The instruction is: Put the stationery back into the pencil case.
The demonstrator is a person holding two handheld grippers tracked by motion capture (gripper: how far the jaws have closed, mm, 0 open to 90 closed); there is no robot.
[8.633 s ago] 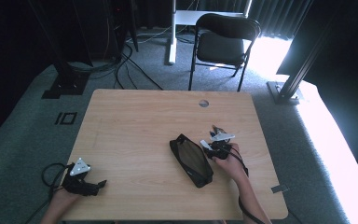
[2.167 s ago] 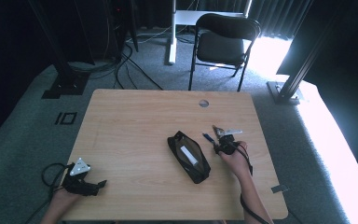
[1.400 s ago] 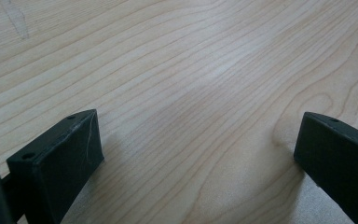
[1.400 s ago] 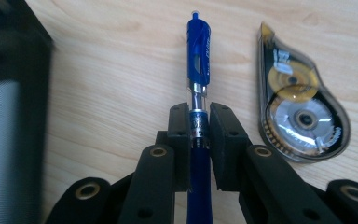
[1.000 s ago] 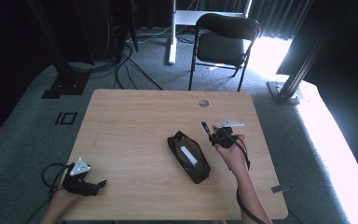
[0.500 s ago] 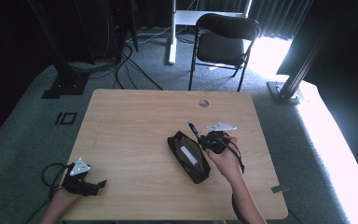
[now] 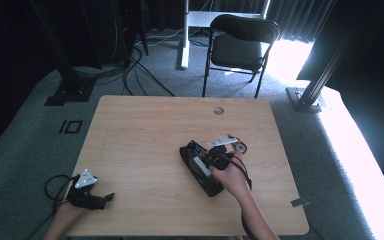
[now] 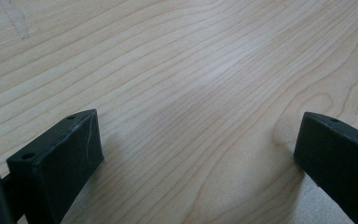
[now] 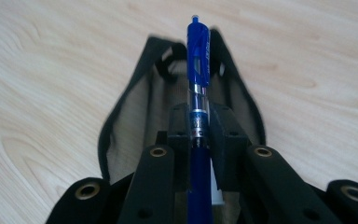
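A black pencil case lies open on the wooden table, right of the middle. My right gripper hovers over it, shut on a blue pen. In the right gripper view the blue pen sticks out lengthwise between the jaws above the pencil case's open mouth, and my right gripper clamps its clear barrel. A white object lies inside the case. My left gripper rests at the table's near left corner; in the left gripper view my left gripper stands open over bare wood.
A round cable hole sits near the table's far edge. A black folding chair stands behind the table, with black frame posts and floor cables around it.
My right gripper has carried the blue pen leftward from beside the case to over its open mouth. The left gripper has stayed put.
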